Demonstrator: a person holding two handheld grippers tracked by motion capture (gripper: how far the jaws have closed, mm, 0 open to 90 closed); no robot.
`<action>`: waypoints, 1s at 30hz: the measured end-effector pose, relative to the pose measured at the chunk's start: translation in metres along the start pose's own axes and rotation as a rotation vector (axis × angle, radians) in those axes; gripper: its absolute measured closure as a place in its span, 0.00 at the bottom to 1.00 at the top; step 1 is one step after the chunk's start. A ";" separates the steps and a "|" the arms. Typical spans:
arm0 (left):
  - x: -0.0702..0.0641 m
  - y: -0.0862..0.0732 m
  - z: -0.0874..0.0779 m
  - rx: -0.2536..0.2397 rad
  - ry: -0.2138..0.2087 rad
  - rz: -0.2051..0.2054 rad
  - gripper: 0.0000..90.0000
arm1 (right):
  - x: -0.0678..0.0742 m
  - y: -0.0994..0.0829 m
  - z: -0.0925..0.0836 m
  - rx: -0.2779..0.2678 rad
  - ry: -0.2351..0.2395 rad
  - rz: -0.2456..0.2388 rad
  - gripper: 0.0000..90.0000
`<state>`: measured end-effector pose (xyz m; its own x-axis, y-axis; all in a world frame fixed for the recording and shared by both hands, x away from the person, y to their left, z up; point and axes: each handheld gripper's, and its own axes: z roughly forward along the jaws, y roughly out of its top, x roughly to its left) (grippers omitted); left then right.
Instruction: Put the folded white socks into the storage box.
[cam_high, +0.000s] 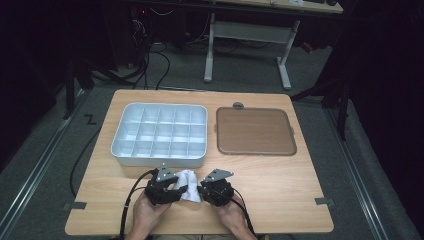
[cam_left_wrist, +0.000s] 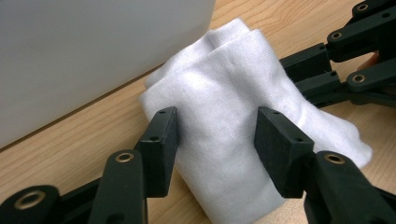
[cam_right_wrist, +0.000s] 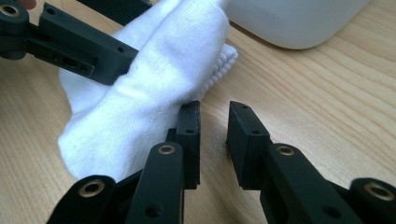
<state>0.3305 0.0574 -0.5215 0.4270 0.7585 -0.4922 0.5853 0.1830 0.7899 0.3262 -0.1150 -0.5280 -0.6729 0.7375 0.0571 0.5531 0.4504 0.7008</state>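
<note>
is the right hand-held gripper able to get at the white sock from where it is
Probably yes: the right hand-held gripper sits open right beside the white sock, bare wood between its jaws and nothing blocking, though the left hand-held gripper already straddles it.

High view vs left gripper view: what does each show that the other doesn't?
High view alone: the brown tray, the white compartment box's grid, both hands. Left gripper view alone: the left gripper with its jaws pressed on either side of the folded white cloth. Both: cloth, box wall, wooden table, right gripper.
</note>
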 end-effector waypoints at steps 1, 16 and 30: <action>0.001 0.000 0.000 0.003 0.001 -0.001 0.55 | 0.001 0.000 0.001 -0.002 -0.003 -0.003 0.84; 0.011 0.004 -0.005 -0.002 0.024 -0.023 0.54 | 0.010 0.006 0.008 -0.005 0.006 -0.036 0.86; 0.027 0.013 -0.021 -0.017 0.061 -0.058 0.49 | 0.021 0.011 0.017 -0.020 0.041 -0.053 0.81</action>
<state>0.3354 0.0934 -0.5166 0.3500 0.7830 -0.5142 0.5959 0.2375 0.7671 0.3266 -0.0861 -0.5305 -0.7206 0.6916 0.0488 0.5071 0.4778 0.7173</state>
